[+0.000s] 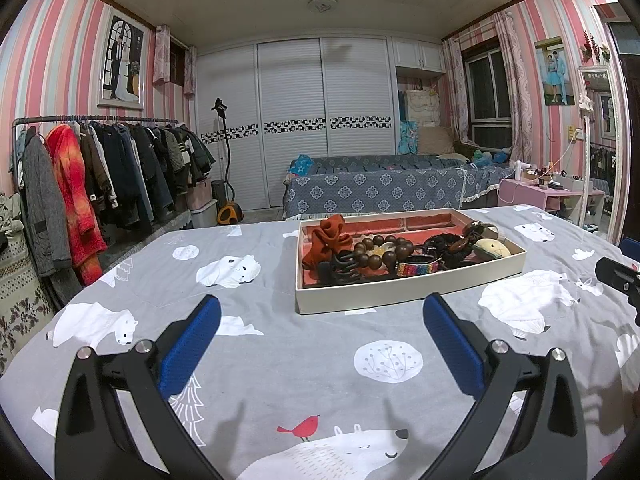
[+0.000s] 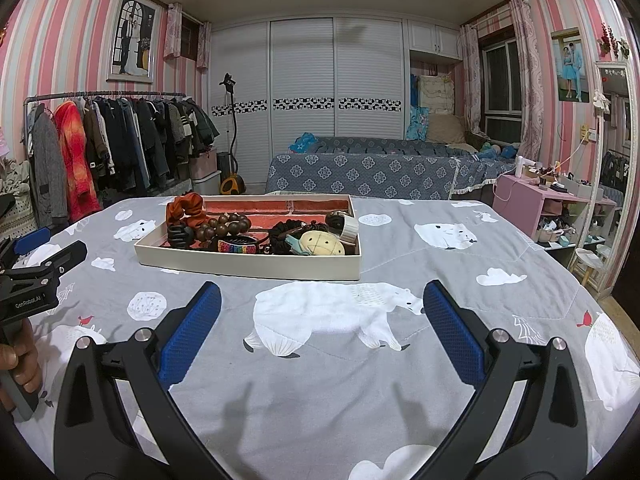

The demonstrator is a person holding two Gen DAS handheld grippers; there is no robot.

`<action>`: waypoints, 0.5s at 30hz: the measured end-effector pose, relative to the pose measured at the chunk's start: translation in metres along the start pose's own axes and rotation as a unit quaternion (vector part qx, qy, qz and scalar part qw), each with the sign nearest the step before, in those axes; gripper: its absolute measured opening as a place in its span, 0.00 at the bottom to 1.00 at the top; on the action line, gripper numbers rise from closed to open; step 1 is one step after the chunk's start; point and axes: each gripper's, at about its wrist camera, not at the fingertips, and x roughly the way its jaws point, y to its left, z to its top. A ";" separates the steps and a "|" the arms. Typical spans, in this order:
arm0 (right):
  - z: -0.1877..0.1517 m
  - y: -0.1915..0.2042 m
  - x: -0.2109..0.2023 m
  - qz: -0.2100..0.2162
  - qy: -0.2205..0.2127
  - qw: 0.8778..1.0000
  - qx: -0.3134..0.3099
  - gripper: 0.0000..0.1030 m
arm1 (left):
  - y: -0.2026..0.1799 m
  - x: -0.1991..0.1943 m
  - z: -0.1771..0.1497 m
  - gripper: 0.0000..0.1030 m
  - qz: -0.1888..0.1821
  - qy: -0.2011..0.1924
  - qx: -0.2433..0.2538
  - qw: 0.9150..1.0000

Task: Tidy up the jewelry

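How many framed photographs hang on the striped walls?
2: a wedding portrait on the left wall above the clothes rack, a couple's photo on the right wall near the window.

Left tool [image 1: 320, 320], right tool [image 2: 322, 312]: black frames, blue textured pads, silver screws; "GenRobot.AI" marking, prob.

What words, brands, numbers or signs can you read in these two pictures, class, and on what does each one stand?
"GenRobot.AI": white print on the black body of the left gripper, seen in the right wrist view.
Red characters along the top of the standing mirror: too small to read.
Nothing readable shows on the jewelry tray, the wall photos or the polar-bear bedspread.
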 end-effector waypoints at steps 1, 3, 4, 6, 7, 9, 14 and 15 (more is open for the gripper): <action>0.000 0.001 -0.001 0.000 0.000 1.000 0.001 0.96 | 0.000 0.000 0.000 0.96 0.000 0.000 0.000 1.000; 0.000 0.001 0.000 0.000 0.001 1.000 0.000 0.96 | 0.000 0.000 0.000 0.96 0.000 0.000 0.000 1.000; 0.000 0.000 0.000 0.000 0.000 1.000 -0.001 0.96 | 0.000 0.000 0.000 0.96 0.000 0.000 0.000 1.000; 0.000 0.000 0.000 0.000 0.000 1.000 -0.001 0.96 | 0.000 0.000 0.000 0.96 0.000 0.000 0.000 1.000; 0.000 0.000 0.000 0.000 0.000 1.000 -0.001 0.96 | 0.000 0.000 0.000 0.96 0.000 0.000 0.000 1.000; 0.000 0.000 0.000 0.000 0.000 1.000 0.000 0.96 | 0.000 0.000 0.000 0.96 0.000 -0.001 -0.001 1.000; 0.000 0.000 0.000 0.000 0.000 1.000 0.000 0.96 | 0.001 0.000 0.001 0.96 0.001 0.000 -0.005 1.000; 0.000 0.000 0.000 0.000 0.000 1.000 0.000 0.96 | 0.001 0.001 0.001 0.96 0.001 0.000 -0.004 1.000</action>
